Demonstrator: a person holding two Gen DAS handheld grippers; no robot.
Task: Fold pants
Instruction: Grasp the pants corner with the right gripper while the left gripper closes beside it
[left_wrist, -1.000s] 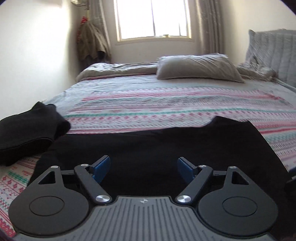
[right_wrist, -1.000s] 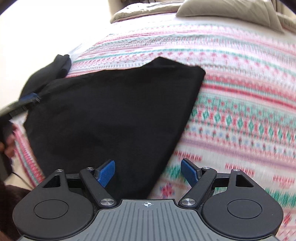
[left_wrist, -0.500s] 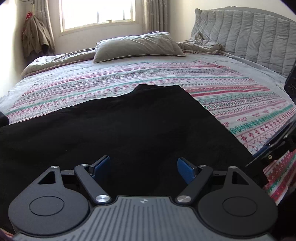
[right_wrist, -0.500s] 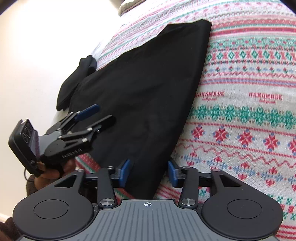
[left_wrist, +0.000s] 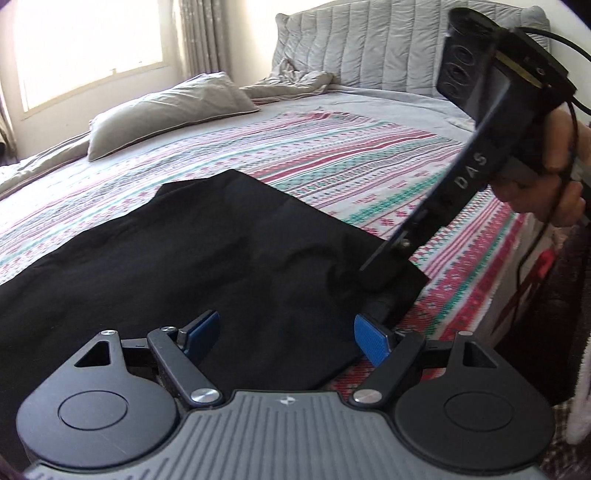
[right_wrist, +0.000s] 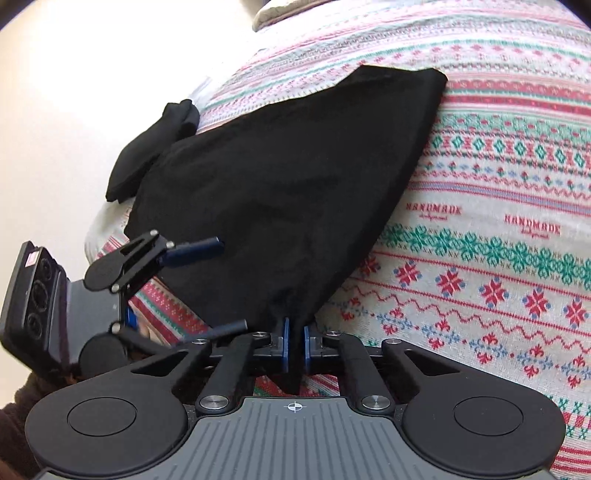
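Note:
The black pants lie flat on the patterned bedspread; they also show in the right wrist view. My right gripper is shut on the near corner of the pants at the bed's edge. In the left wrist view the right gripper presses down on that corner. My left gripper is open, low over the near edge of the pants. It shows in the right wrist view at the left, with its jaws apart around the fabric's edge.
A second black garment lies bunched at the far left bed edge. A grey pillow and rumpled grey blanket lie at the head of the bed by the quilted headboard. The bed's edge runs on the right.
My right gripper has closed on the pants' near corner. My left gripper has swung right along the near edge toward it and stays open.

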